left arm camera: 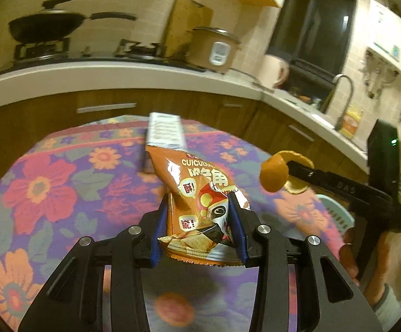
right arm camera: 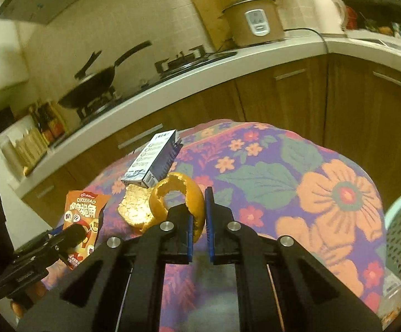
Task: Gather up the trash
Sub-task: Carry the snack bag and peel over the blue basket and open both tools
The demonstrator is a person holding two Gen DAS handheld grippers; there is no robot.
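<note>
Left claw (left arm camera: pixel 200 221) grips snack bag (left arm camera: pixel 197 193), long axis upright.

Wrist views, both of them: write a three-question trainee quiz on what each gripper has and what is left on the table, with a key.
1. True or false: the left gripper is shut on the snack bag.
2. What does the right gripper hold? A) a box B) orange peel C) nothing
3. Fill in: the piece of trash not held by either gripper, lying on the flowered tablecloth, is a small ____.

Key
1. True; its pads squeeze the bag's sides.
2. B; the orange peel is pinched between its pads, clear of the cloth.
3. Carton; the carton lies on its side near the table's far edge.
</note>
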